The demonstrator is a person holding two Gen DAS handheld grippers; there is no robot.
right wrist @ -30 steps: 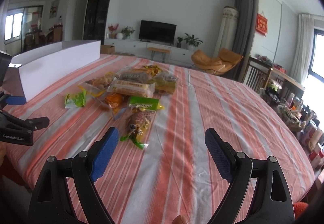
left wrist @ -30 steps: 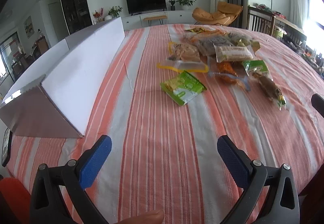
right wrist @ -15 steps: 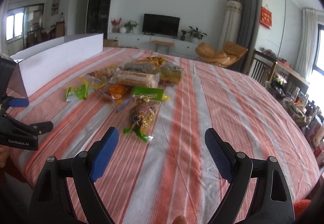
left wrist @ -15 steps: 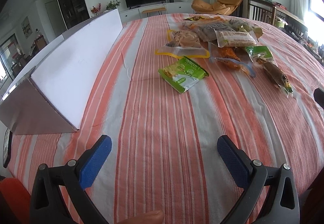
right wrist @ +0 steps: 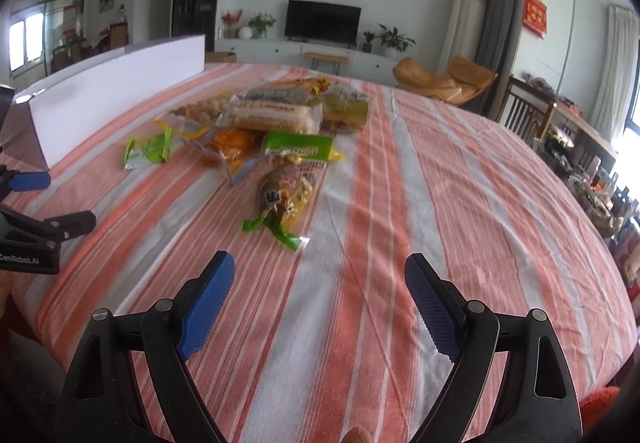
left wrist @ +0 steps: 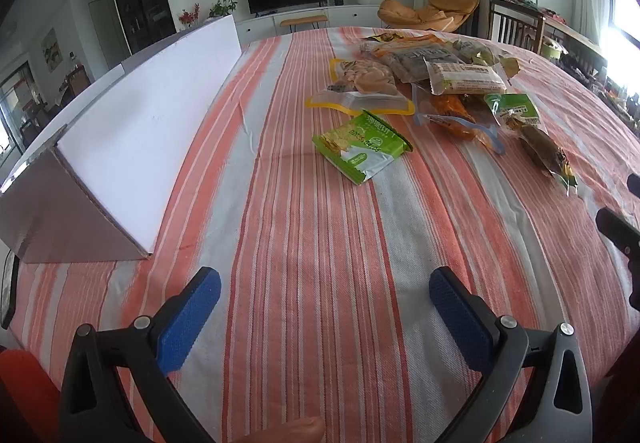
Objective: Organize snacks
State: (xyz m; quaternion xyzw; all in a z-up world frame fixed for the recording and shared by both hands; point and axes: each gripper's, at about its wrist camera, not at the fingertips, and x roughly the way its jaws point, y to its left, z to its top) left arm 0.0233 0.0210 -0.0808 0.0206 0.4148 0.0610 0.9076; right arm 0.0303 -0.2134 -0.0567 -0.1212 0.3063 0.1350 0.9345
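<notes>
Striped tablecloth (left wrist: pixel 320 263): snacks (left wrist: pixel 440 83) piled far right, box (left wrist: pixel 132 131) left. Left gripper (left wrist: pixel 324 295), right gripper (right wrist: pixel 318 279) both spread wide, empty. Nothing sorted yet.

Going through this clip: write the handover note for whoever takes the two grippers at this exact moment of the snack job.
Left gripper: open, empty, above the striped tablecloth.
Right gripper: open, empty, pointing toward the brown snack with green ends.
Green packet lies alone, nearest the white box; the other snacks sit in a loose pile beyond it.
Done: nothing picked up as far as shown.
Left: all the sorting, probably into the box.
</notes>
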